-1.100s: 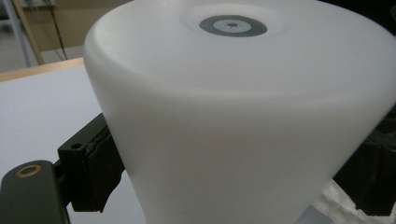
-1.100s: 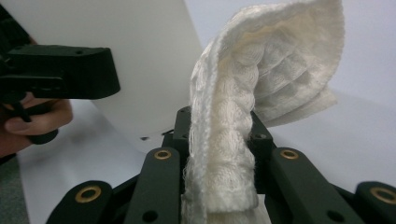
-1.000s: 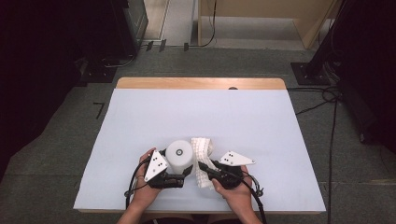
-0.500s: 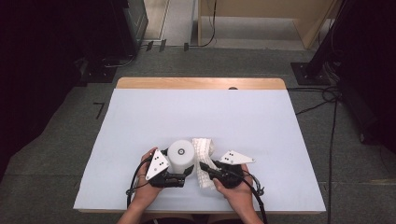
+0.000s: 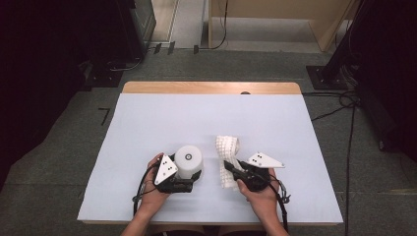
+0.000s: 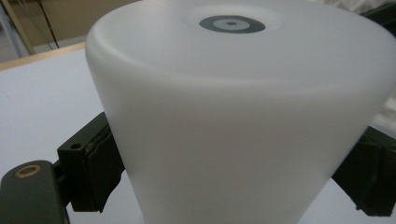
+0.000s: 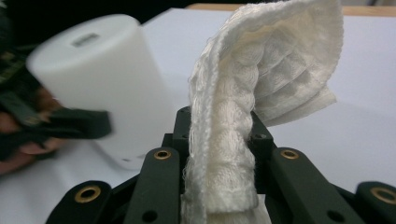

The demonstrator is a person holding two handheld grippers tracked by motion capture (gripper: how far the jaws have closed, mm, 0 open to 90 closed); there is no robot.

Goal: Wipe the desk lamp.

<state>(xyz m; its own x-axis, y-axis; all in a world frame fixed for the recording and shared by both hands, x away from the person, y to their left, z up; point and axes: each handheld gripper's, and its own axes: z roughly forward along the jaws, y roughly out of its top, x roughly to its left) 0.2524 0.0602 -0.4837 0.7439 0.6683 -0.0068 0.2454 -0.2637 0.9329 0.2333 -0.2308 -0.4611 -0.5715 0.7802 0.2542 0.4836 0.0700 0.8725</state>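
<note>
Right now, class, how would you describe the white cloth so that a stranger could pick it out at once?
Start at the pale table and go to its near edge. The white cloth hangs folded in the right tongs, apart from the white cup at its left. Unlike that smooth, hard cup, it is soft and waffle-knit.

Evenly lit from above, the pale table [image 5: 206, 118] is bright with faint shadows while its surroundings sink into darkness; close up, the white cup [image 6: 243, 116] looks soft and blown-out, and its holder's hand [image 7: 21, 140] is blurred.
</note>
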